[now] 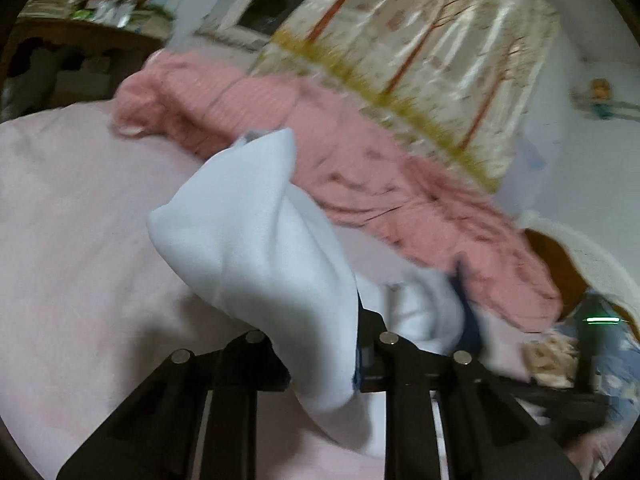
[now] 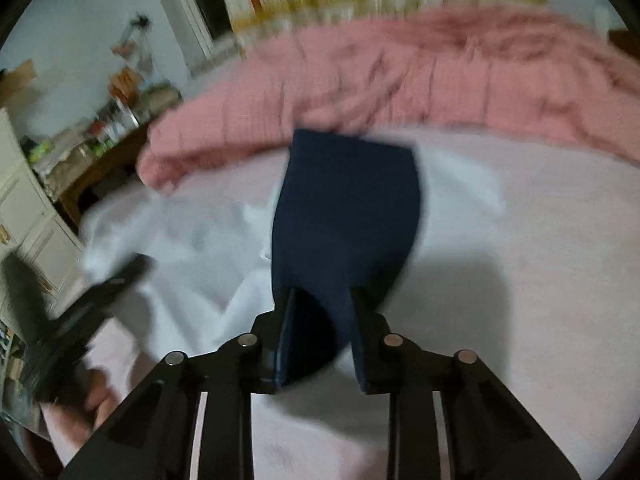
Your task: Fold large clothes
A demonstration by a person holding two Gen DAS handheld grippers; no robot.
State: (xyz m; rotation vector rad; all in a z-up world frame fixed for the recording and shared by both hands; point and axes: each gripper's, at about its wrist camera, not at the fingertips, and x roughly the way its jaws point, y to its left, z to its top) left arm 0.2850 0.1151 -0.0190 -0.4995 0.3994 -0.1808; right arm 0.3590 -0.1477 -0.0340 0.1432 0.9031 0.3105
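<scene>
Left fingers: the black two-finger left gripper is clamped on a thick fold of a pale blue-white soft fleece garment; the cloth fills the gap between the jaws and hides the left finger's tip.
Right fingers: the black two-finger right gripper is clamped on a dark navy cloth panel; one finger shows on the right of the pinched edge, the other lies on its left.
Garment by the left gripper: the pale fold bulges up and away from the jaws, lifted off the bed, with more of it heaped to the right of the jaws beside a sliver of navy.
Garment by the right gripper: the navy panel stretches straight ahead from the jaws, widening to a squared far edge; whether it is a part of the pale garment or a separate piece, I cannot tell. Pale cloth lies rumpled under it and spreads to the left.
Surface: a light pink smooth bedsheet carries the garment in both views.
Beyond the garment: a salmon-pink crinkled blanket lies bunched in a long ridge across the far side of the bed.
Farther out: a curtain printed with tree trunks and a yellow band hangs behind the blanket; a cluttered wooden side table stands to the left.
Sharpness: both views are smeared with motion blur.
</scene>
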